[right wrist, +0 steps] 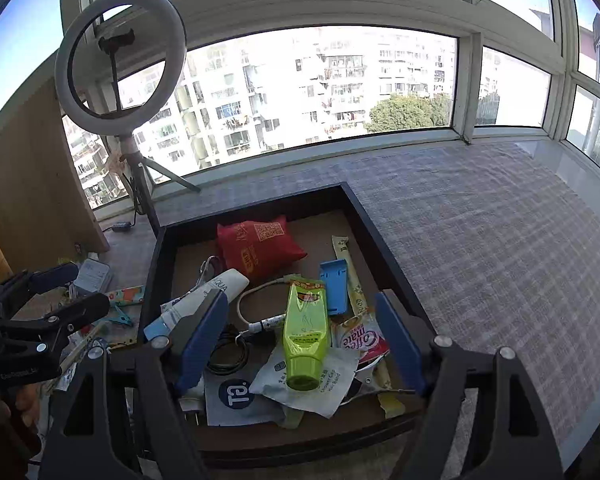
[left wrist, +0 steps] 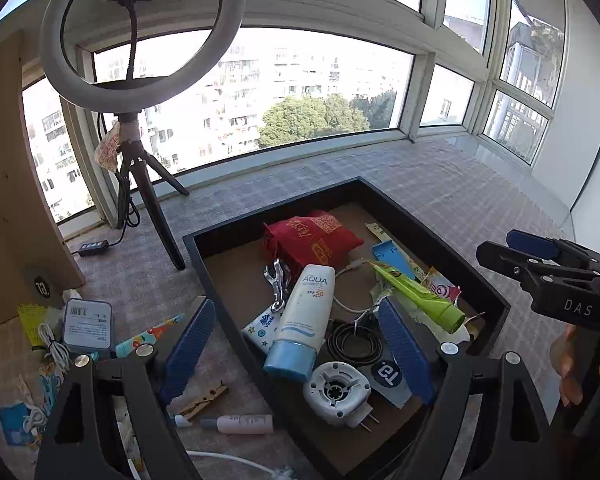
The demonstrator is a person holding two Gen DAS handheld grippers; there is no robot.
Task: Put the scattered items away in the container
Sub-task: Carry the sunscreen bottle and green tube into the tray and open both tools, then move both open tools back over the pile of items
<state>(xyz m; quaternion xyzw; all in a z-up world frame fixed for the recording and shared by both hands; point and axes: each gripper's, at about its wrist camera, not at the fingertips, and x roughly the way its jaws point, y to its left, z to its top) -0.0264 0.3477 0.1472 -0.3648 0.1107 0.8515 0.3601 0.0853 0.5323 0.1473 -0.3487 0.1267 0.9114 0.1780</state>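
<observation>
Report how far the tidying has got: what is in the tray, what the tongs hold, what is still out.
Done: the black tray already holds the red pouch, sunscreen tube, green tube and black cable.
In hand: nothing; the left tongs and right tongs are open over the tray.
Left: the wooden clothespin, small pink bottle and grey box still lie outside.

A checked grey cloth [right wrist: 480, 240] covered the desk. Directly on it sat a dark open tray [left wrist: 440, 240], a ring light's tripod [left wrist: 156, 216] by the window, and, left of the tray, a wooden clothespin [left wrist: 204, 398], a small pink-and-white bottle [left wrist: 236, 424], a grey box [left wrist: 87, 323] and a coiled white cable [left wrist: 54, 348].
</observation>
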